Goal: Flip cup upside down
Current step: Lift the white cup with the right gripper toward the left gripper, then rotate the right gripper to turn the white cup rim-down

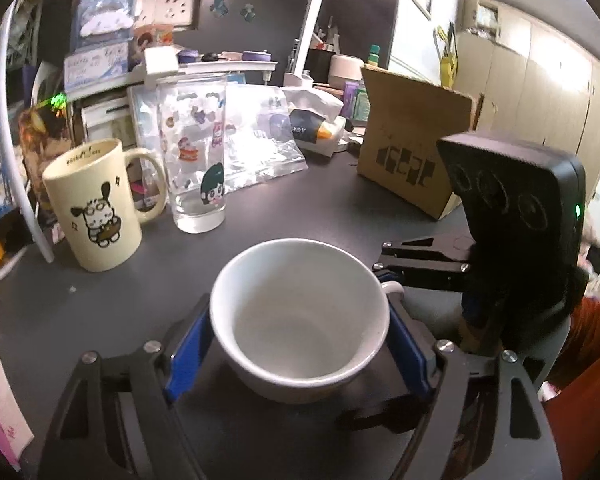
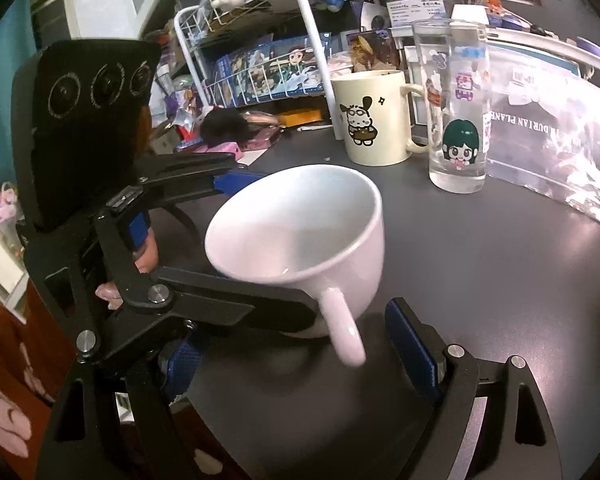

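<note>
A white cup (image 1: 300, 312) with a handle is held mouth-up, tilted a little toward the left gripper's camera, just above the dark table (image 1: 300, 200). My left gripper (image 1: 300, 344) is shut on the cup, with its blue pads (image 1: 188, 352) on both sides of the bowl. In the right wrist view the cup (image 2: 300, 240) sits between the left gripper's black fingers (image 2: 220, 304), its handle (image 2: 344, 328) pointing at the camera. My right gripper (image 2: 296, 364) is open, its fingers either side of the handle without touching it.
A cream cartoon mug (image 1: 96, 208) and a tall printed glass (image 1: 196, 160) stand at the back left. A cardboard box (image 1: 412, 144) stands at the back right. A clear plastic bag (image 2: 548, 144), wire racks and clutter line the back wall.
</note>
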{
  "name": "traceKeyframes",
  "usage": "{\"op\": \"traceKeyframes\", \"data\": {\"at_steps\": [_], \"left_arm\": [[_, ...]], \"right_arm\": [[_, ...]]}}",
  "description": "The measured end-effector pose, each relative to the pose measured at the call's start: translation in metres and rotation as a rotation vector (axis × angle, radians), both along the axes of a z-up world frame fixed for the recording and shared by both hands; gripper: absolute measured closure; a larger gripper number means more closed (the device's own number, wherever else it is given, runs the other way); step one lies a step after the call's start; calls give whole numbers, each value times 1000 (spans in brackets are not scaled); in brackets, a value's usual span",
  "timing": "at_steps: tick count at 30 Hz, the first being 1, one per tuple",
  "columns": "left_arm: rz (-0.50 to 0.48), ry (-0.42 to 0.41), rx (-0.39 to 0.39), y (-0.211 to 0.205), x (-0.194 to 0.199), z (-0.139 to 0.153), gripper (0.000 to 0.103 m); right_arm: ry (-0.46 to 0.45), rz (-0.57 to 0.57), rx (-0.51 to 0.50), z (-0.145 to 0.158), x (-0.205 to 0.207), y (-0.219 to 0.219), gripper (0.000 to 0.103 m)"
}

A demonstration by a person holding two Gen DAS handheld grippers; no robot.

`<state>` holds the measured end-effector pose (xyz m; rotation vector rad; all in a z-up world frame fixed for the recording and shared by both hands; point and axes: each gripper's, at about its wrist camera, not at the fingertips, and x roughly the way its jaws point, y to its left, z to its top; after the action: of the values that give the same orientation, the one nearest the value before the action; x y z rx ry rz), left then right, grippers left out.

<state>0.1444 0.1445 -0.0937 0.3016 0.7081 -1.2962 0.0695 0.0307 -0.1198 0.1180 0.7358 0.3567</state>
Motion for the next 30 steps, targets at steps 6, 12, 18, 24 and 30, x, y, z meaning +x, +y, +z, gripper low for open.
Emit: {"op": "traceKeyframes", "data": {"at_steps": [6, 12, 18, 24, 30], "left_arm": [[67, 249, -107, 18, 33, -7, 25], [106, 401, -155, 36, 49, -15, 25], [124, 437, -173, 45, 55, -18, 25], [145, 448, -173, 50, 62, -21, 25], [140, 384, -153, 52, 60, -15, 24]], "right_arm": [[1, 14, -24, 5, 10, 8, 20], [-13, 70, -97, 15, 26, 19, 20], [-10, 188, -175, 20, 44, 29, 20], [-7, 285, -268, 19, 57, 41, 23], [-26, 305, -359, 21, 55, 52, 24]]}}
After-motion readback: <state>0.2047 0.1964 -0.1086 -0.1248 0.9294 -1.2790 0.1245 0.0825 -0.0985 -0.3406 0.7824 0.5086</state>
